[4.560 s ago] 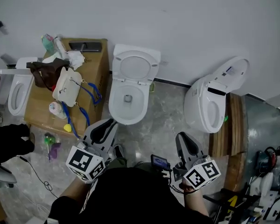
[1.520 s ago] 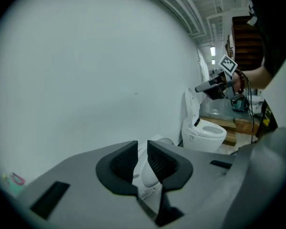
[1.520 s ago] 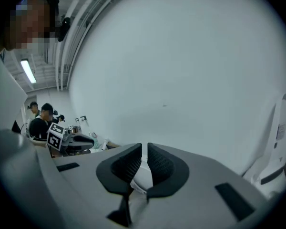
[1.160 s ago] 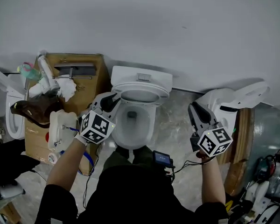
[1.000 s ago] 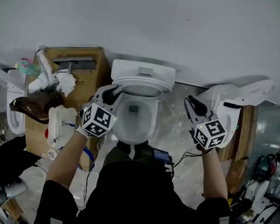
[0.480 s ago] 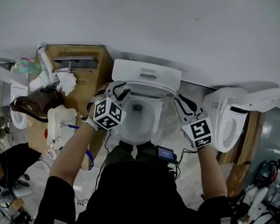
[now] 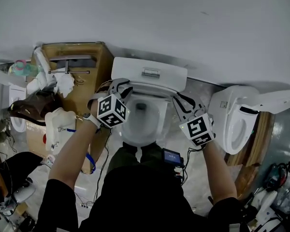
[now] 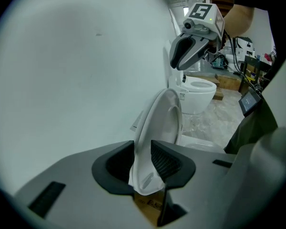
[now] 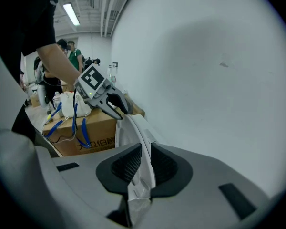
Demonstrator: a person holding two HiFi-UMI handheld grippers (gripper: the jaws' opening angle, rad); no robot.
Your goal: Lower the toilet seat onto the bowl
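Note:
The white toilet seat (image 7: 150,89) stands raised over the bowl (image 7: 141,122), in front of the tank (image 7: 150,73). My left gripper (image 7: 122,87) is at the seat's left rim. In the left gripper view the seat (image 8: 164,118) runs between that gripper's (image 8: 142,159) jaws, which stand open around the rim with a dark gap on one side. My right gripper (image 7: 179,100) is at the seat's right rim. In the right gripper view its (image 9: 143,163) pads are shut on the thin white seat (image 9: 136,128) edge. Each gripper shows in the other's view: the right (image 8: 177,61), the left (image 9: 117,106).
A cardboard box (image 7: 89,64) with bottles, cloths and a blue strap stands left of the toilet. A second toilet (image 7: 237,122) sits to the right beside wooden boards (image 7: 257,144). Another toilet (image 7: 1,100) is at the far left. The wall is close behind the tank.
Both grippers have closed in on the raised seat from either side. The right gripper came in from beside the neighbouring toilet to the seat's right rim, and the left gripper's jaws have spread.

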